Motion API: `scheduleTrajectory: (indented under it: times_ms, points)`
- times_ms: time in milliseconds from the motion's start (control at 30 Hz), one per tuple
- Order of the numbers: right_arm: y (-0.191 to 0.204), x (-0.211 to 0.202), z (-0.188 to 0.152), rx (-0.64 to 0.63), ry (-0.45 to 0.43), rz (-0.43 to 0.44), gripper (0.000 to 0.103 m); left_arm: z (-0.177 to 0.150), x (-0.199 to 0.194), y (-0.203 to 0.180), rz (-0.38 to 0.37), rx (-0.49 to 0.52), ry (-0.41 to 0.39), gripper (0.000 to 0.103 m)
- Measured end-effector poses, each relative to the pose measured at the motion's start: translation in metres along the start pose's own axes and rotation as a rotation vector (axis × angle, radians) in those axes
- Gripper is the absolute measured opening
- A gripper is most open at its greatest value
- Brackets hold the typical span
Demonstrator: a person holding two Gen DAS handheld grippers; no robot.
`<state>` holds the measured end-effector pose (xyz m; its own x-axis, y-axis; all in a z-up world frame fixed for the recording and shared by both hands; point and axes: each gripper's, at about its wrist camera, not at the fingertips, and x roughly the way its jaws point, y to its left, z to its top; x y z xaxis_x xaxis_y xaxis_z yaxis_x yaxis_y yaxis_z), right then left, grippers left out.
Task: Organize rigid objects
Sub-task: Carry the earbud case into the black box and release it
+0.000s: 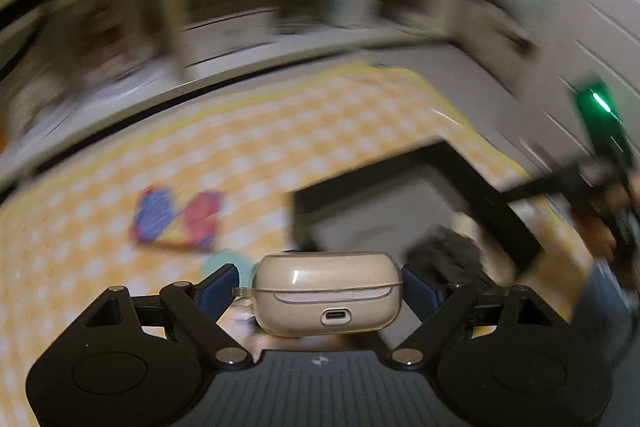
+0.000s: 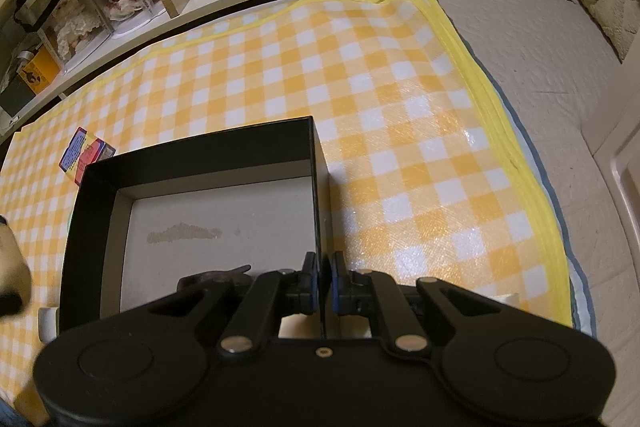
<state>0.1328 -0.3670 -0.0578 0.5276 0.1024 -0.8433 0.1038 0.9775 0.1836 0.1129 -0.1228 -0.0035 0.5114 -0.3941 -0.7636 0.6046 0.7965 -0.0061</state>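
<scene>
Held nearest the lens, the earbud case point(image 1: 328, 297) sits clamped between our left gripper point(image 1: 322, 287) pads, its 2 blue fingers closed against the case's short ends. We describe the case as a rounded, cream-coloured hard shell under a glossy clear cover, with 1 charging port facing the camera. Left of the black box point(image 2: 192, 211), a small red-and-blue carton point(image 1: 176, 219) lies flat on the yellow-and-white checked mat point(image 2: 360, 75); a pale teal item just beyond the left finger is too blurred to identify. Our right gripper point(image 2: 323, 287) is closed down to a narrow slit on the box's right wall, pinching the thin rigid card and steadying the box. Inside the box we see a matte grey floor with 1 faint smear and 1 dark object at the near edge, partly hidden. We judge the step in hand to be the carry of the case toward the box. The next move calls for centring the case over the bare floor, lowering it, then opening the left fingers.
</scene>
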Motion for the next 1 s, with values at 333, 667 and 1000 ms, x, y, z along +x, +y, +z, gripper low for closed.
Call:
scheduleTrajectory:
  times_ms: [333, 667, 1000]
  points:
    - [0.003, 0.0, 0.0, -0.021, -0.001, -0.004, 0.007, 0.022, 0.047, -0.043, -0.248, 0.401, 0.174, 0.087]
    - [0.004, 0.0, 0.0, -0.038, 0.0, -0.017, 0.007, 0.032, 0.101, -0.058, -0.368, 0.707, 0.36, 0.087]
    - [0.005, 0.0, 0.001, -0.036, 0.0, -0.015, 0.008, 0.034, 0.131, -0.065, -0.51, 0.74, 0.422, 0.087]
